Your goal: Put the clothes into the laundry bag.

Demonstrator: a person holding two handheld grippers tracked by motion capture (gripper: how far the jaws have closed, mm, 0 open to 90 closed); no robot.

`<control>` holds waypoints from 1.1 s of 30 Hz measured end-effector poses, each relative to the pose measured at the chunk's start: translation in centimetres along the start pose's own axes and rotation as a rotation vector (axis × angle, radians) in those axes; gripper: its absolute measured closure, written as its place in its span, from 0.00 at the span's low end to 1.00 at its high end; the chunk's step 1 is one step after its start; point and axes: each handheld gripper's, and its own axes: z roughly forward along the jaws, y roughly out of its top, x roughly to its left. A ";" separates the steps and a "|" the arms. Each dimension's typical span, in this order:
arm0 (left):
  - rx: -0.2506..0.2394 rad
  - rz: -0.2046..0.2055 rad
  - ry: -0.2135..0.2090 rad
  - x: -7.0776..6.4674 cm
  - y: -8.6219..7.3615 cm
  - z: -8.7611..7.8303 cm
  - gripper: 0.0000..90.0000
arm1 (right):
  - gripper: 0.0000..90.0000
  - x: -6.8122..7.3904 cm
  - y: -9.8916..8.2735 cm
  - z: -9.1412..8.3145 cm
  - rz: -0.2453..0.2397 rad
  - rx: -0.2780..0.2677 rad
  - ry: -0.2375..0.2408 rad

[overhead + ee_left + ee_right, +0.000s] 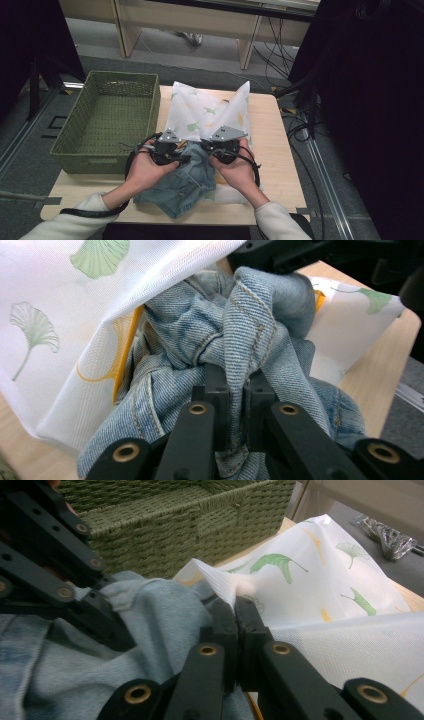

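At frame centre, the left gripper (186, 150) is clamped on crumpled blue denim (250, 330); the right gripper (206, 146) pinches the white leaf-print fabric bag's (320, 575) edge.

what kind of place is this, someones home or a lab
Likely a lab or workshop, not a home: loose black cables trail over the grey floor, and a small wooden table stands beside plain workbench legs.
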 end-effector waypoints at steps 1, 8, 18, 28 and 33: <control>0.000 0.004 0.005 0.0 0.2 0.0 0.93 | 1.00 0.0 0.0 0.0 -0.006 -0.004 -0.001; 0.014 0.020 0.034 0.0 0.2 1.5 0.93 | 1.00 0.0 0.3 -0.4 0.005 -0.027 -0.001; 0.054 0.037 0.063 0.3 -1.2 4.9 0.91 | 1.00 -0.4 -0.4 0.1 0.026 0.007 0.006; 0.034 0.148 0.011 -0.6 -1.4 1.4 0.30 | 1.00 -1.7 -1.4 0.4 0.046 0.038 -0.015; 0.048 0.186 0.002 -1.2 -2.8 -1.7 0.21 | 1.00 -1.7 -1.3 0.4 0.044 0.040 -0.019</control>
